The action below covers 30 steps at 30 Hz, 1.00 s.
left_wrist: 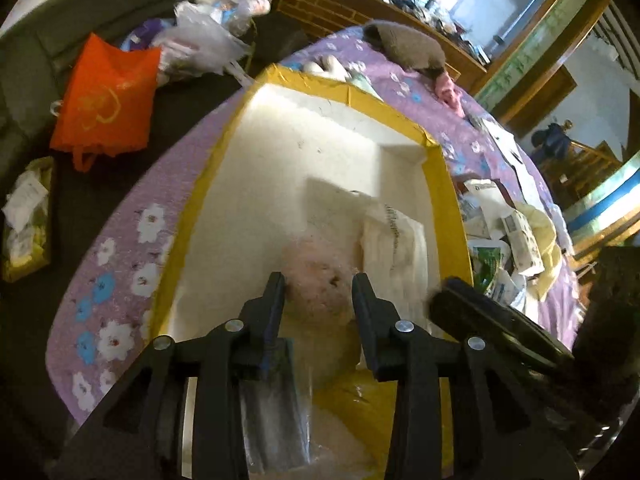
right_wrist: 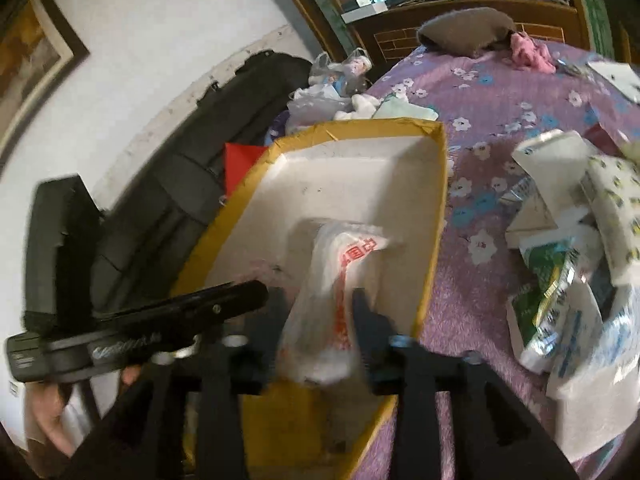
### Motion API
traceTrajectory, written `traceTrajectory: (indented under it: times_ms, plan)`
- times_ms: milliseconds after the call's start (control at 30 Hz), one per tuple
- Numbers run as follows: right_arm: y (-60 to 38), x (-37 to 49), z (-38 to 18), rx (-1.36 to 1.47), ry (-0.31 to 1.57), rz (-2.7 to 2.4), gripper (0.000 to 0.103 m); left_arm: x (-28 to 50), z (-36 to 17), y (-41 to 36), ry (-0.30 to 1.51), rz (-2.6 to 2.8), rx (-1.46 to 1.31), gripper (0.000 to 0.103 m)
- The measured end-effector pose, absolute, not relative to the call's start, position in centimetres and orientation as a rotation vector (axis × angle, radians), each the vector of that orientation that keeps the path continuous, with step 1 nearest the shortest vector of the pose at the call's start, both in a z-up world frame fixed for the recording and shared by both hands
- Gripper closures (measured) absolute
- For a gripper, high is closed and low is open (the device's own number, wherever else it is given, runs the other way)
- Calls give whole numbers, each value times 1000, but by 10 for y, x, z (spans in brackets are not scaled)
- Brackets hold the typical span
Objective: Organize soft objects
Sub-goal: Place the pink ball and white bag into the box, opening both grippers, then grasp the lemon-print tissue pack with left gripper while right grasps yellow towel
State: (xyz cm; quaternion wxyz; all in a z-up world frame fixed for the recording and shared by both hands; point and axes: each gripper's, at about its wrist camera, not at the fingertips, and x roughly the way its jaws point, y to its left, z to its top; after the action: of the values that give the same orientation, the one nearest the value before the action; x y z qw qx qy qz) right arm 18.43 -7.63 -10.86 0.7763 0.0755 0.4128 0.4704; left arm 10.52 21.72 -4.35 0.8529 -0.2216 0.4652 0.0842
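Note:
A white foam box with yellow taped rim [left_wrist: 440, 160] [right_wrist: 438, 184] sits on the purple flowered bedspread. My left gripper [left_wrist: 318, 280] reaches into it, its fingers standing either side of a pale pink fluffy soft thing in clear plastic [left_wrist: 320, 292]; whether they press it is unclear. A white packet [left_wrist: 396, 240] lies in the box beside it. My right gripper [right_wrist: 318, 296] is over the same box, shut on a white plastic-wrapped packet with red print [right_wrist: 332, 300]. The other gripper's black body shows at the right of the left wrist view [left_wrist: 492, 320] and at the left of the right wrist view [right_wrist: 140, 324].
A pile of tissue packs and plastic packets [right_wrist: 568, 264] [left_wrist: 508, 240] lies on the bedspread [right_wrist: 500, 120] right of the box. A grey cushion [right_wrist: 464, 30] and pink cloth [right_wrist: 528, 54] lie at the far end. An orange bag [left_wrist: 108, 100] and plastic bags [left_wrist: 204, 40] lie on the dark sofa.

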Motion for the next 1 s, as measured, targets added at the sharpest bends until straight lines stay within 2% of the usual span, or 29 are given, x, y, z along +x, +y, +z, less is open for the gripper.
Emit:
traceTrajectory:
  times_ms: [33,67,233,467,767,1000]
  plan:
    - [-81,182,-107,182,888,1021,48,104,-43,214,981,201,-434,55]
    - [-87,180,-105,199,890,1031,48,103,-42,210,990,222,-404,54]
    - [-110,172,-98,246,869,1068,48,96,-33,201,972,370,-270,54]
    - [-156,174,-95,336,858,1102,45,75,2,182,830,298,-366,54]
    - [-228,202,-74,378,796,999,44,116,7,95,909,-64,-335,54]
    - [-260,253,-62,354,791,824,44,156,2,50,957,-128,-311,54]
